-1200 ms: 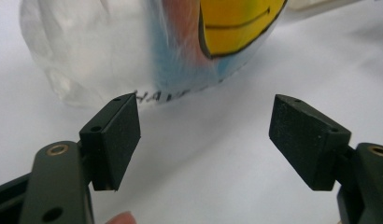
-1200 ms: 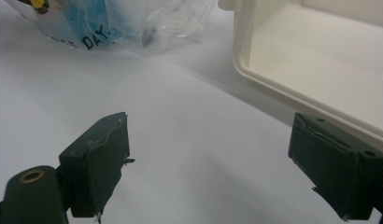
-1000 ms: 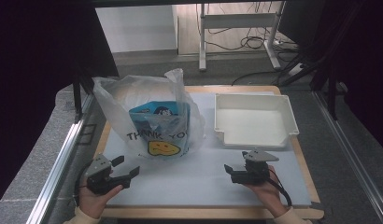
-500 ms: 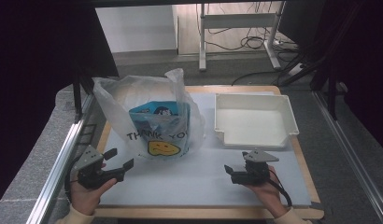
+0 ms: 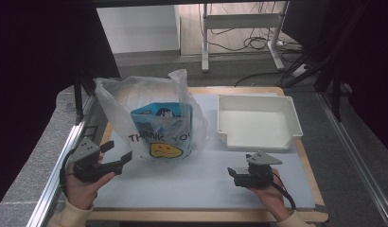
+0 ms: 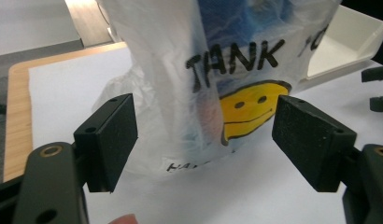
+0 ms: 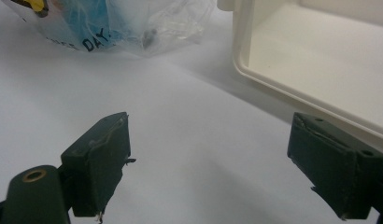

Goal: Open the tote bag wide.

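Note:
A translucent plastic bag printed "THANK YOU" with a yellow smiley stands upright at the left middle of the white mat, and something blue is inside it. My left gripper is open just left of the bag's base, clear of it. In the left gripper view the bag shows beyond the open left gripper. An empty white tray sits to the bag's right. My right gripper is open over bare mat in front of the tray. In the right gripper view, the right gripper holds nothing; the tray lies ahead right and the bag ahead left.
A white mat covers the wooden tabletop. A metal rail runs along the table's left side. Desk legs and cables stand on the floor beyond the far edge. Bare mat stretches between the two grippers.
My left gripper has shifted left toward the table's edge and turned so its jaws point at the bag. The right gripper has barely moved.

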